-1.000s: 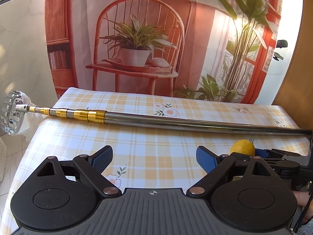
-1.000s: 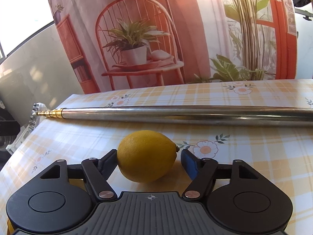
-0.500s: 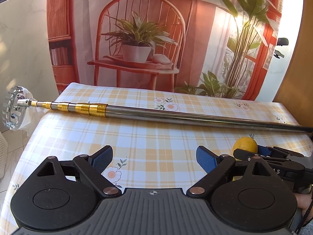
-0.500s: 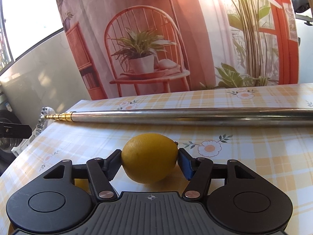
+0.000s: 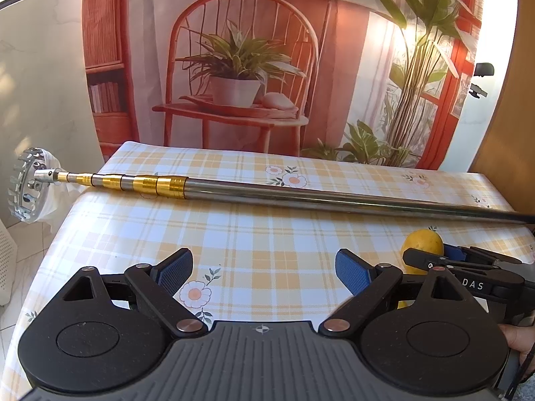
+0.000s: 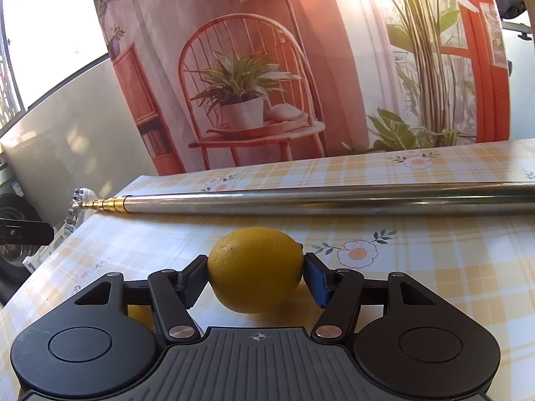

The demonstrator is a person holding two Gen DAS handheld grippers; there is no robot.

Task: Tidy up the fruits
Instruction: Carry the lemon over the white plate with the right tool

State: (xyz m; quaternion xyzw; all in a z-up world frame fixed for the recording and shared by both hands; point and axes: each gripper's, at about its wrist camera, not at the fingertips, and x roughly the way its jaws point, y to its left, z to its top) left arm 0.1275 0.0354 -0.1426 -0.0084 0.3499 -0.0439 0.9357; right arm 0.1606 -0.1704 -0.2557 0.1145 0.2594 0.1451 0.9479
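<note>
The right gripper clamps a round yellow lemon above the yellow-checked floral tablecloth. The left gripper is spread wide, holding nothing.

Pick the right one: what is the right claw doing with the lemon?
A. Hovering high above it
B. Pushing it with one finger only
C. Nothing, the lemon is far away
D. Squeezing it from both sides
D: in the right wrist view both blue pads of the right claw press against the sides of the lemon, which sits between them just above the checked tablecloth.
</note>
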